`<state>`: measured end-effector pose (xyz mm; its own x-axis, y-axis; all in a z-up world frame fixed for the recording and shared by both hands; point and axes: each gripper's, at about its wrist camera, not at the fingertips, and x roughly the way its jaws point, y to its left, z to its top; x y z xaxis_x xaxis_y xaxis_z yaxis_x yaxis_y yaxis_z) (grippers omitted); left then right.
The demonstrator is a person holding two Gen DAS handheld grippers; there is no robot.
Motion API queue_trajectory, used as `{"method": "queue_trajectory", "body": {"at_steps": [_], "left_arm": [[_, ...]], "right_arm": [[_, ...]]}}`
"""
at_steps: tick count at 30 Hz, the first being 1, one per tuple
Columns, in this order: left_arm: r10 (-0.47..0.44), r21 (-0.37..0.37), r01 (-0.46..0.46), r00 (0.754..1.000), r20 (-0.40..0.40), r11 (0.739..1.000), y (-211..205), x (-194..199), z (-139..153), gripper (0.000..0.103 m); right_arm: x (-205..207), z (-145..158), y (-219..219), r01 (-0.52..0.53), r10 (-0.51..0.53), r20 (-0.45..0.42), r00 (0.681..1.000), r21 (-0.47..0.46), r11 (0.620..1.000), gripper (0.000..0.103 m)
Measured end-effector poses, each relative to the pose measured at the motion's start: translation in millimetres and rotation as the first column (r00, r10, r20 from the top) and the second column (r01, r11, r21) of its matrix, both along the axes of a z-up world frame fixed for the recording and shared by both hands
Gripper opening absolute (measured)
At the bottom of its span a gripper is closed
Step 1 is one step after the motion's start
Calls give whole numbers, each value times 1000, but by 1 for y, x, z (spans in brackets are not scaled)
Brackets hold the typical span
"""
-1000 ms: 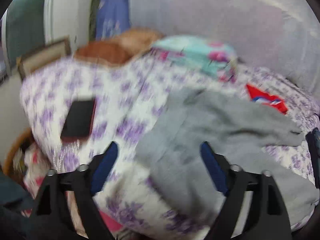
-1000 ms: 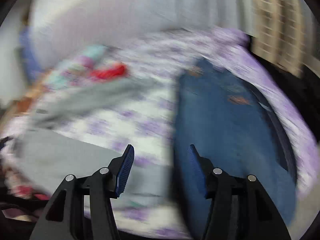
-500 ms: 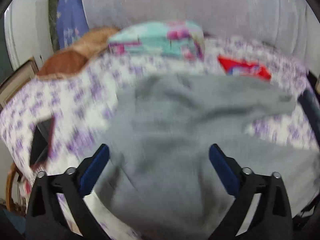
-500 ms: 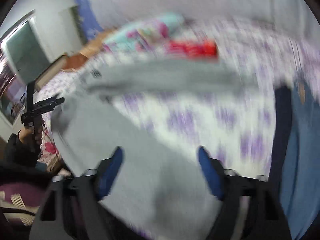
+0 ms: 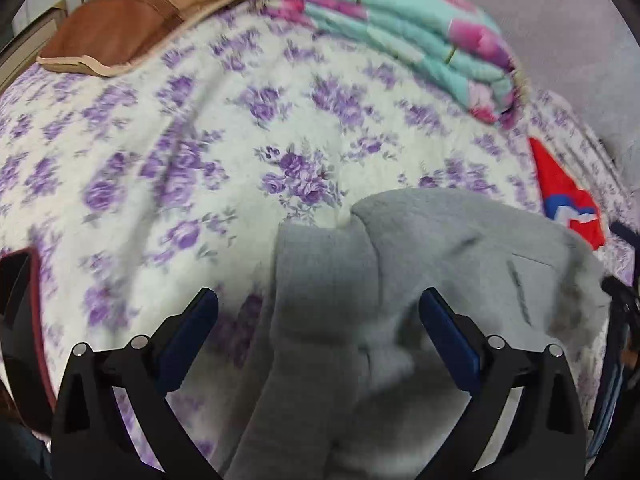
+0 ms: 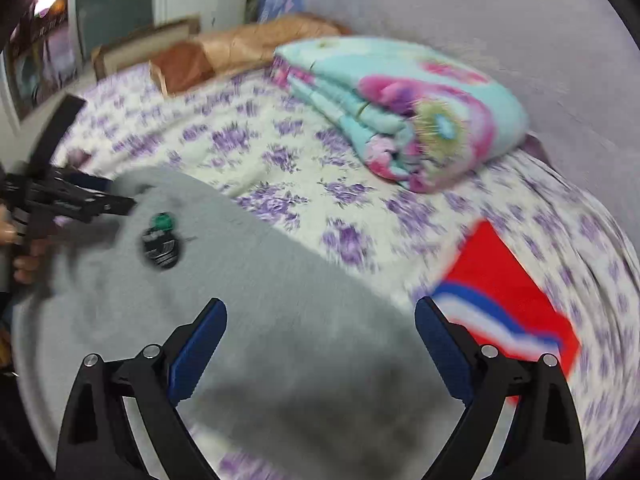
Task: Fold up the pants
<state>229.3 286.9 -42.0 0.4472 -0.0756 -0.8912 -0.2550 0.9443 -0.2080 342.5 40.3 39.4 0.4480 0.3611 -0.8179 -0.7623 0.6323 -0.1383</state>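
The left tool [image 5: 318,312] stands wide open and empty over one pair of grey pants [image 5: 400,280] crumpled on the bed [image 5: 160,152]; the right tool [image 6: 320,320], its jaws just having been opening, also gapes empty above them. Ahead right of both lie one red packet [image 6: 508,300] and, farther, one folded floral blanket [image 6: 400,108]. Only the right view shows a dark tag [image 6: 160,244] on the pants.

Pants [image 5: 420,264]: grey fleecy cloth, matt, soft nap. Bedsheet [image 5: 200,128]: matt cloth, purple floral print. Quilt [image 6: 400,108]: padded cloth. Left gripper [image 5: 318,318]: matt black plastic, blue pads [image 5: 192,336], shiny metal pins.
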Motion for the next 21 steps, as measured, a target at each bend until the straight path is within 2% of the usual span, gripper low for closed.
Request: {"method": "queue_trajectory", "body": {"at_steps": [1,4,5,6,7,8,9,11,13,18,21], "left_arm": [[1,-16,-2,1000,-13,1000,0,6,-5,98],[-1,-23,0,1000,-17,1000,-1,18,-10,98],[-3,-22,3,1000,-14,1000,-1,22,-10,98],[-6,-20,6,1000,-7,1000,-3,25,-11,98],[-12,-19,12,1000,7,1000,-5,27,-10,98],[-20,-15,20,1000,20,1000,-7,29,-9,91],[-40,-6,40,998,40,999,-12,28,-7,83],[-60,25,59,997,54,998,-20,27,-3,67],[-67,21,65,994,92,998,-21,18,6,53],[-42,9,41,971,235,999,-18,-20,50,49],[-59,14,58,949,311,998,-21,-56,82,49]], "right_arm": [[15,-14,12,-24,23,-36,999,-35,999,96],[32,-49,29,-41,33,-66,997,-136,990,95],[40,-63,30,-43,26,-110,994,-154,987,85],[45,-71,28,-52,28,-173,985,-133,990,76],[47,-72,25,-58,36,-215,976,-95,994,50],[46,-67,23,-64,52,-238,970,-45,997,14],[42,-63,22,-74,63,-237,970,-39,997,9],[30,-55,18,-82,73,-189,979,-40,996,7],[19,-44,11,-84,79,-155,985,-26,996,7],[-17,6,-11,-89,92,-36,995,79,993,7],[-65,44,-31,-122,118,41,992,136,983,7]]}}
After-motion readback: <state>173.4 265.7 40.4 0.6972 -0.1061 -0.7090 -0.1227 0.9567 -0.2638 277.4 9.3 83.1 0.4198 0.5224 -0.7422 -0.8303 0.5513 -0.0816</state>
